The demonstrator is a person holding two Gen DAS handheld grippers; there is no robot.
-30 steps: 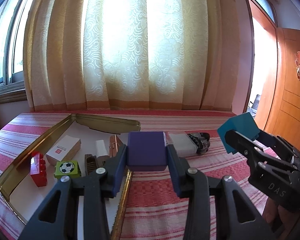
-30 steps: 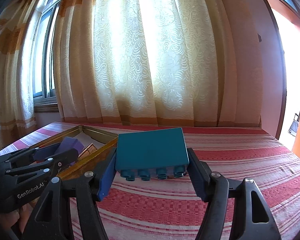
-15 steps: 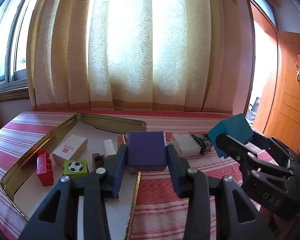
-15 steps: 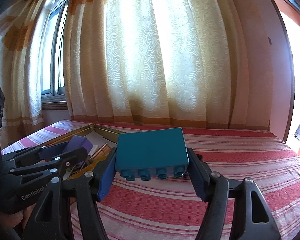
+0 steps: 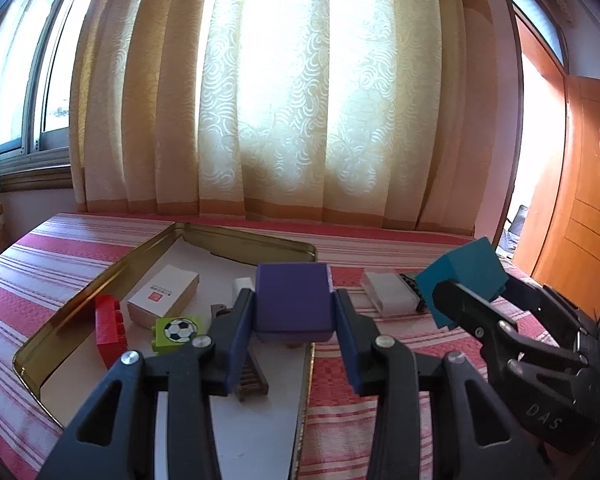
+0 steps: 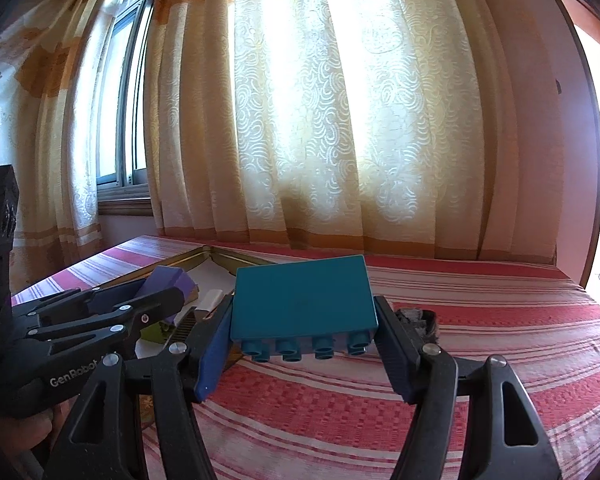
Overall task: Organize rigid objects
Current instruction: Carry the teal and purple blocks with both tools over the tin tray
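My left gripper is shut on a purple block and holds it above the near right rim of the gold tray. My right gripper is shut on a teal studded brick, studs towards the camera, above the striped cloth. The left wrist view has the teal brick at the right in the other gripper; the right wrist view has the purple block at the left over the tray. In the tray lie a red brick, a green football block and a small white box.
A white toy vehicle with dark wheels lies on the red striped cloth just right of the tray. A dark ribbed piece rests in the tray under my left gripper. Curtains and a window stand behind; a wooden door is at the right.
Both grippers have drifted left with their blocks still gripped. The tray and its contents now sit further right in the left wrist view, and the purple block hangs over the tray's right rim.
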